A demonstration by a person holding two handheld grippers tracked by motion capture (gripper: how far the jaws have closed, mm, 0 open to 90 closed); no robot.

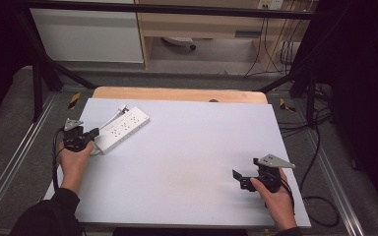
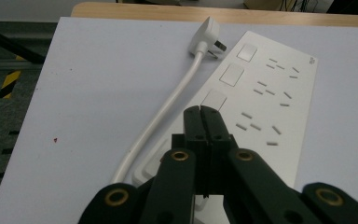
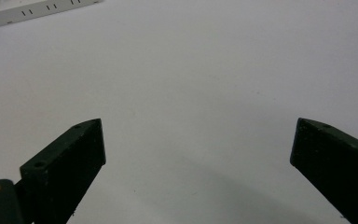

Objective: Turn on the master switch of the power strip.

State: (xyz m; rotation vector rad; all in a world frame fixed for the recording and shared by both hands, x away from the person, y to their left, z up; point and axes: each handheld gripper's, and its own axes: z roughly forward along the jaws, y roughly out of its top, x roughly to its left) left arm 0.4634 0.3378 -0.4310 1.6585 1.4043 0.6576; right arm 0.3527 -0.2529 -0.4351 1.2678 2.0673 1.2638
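A white power strip (image 1: 123,128) lies at the table's far left, with its white cable (image 2: 161,116) and plug (image 2: 207,43) beside it. My left gripper (image 1: 94,132) is shut, with nothing between its jaws, and its tips hover over the near end of the power strip (image 2: 261,98), next to a square switch (image 2: 213,100). My right gripper (image 1: 237,177) rests low over the bare mat at the near right, jaws wide open and empty. In the right gripper view, that gripper (image 3: 198,140) looks across the mat toward the power strip (image 3: 32,9) in the far corner.
A pale mat (image 1: 192,147) covers the wooden table (image 1: 177,93). Black frame bars (image 1: 39,83) and aluminium rails (image 1: 10,162) border the table. Cables (image 1: 320,147) trail on the floor at the right. A cabinet (image 1: 202,24) stands beyond.
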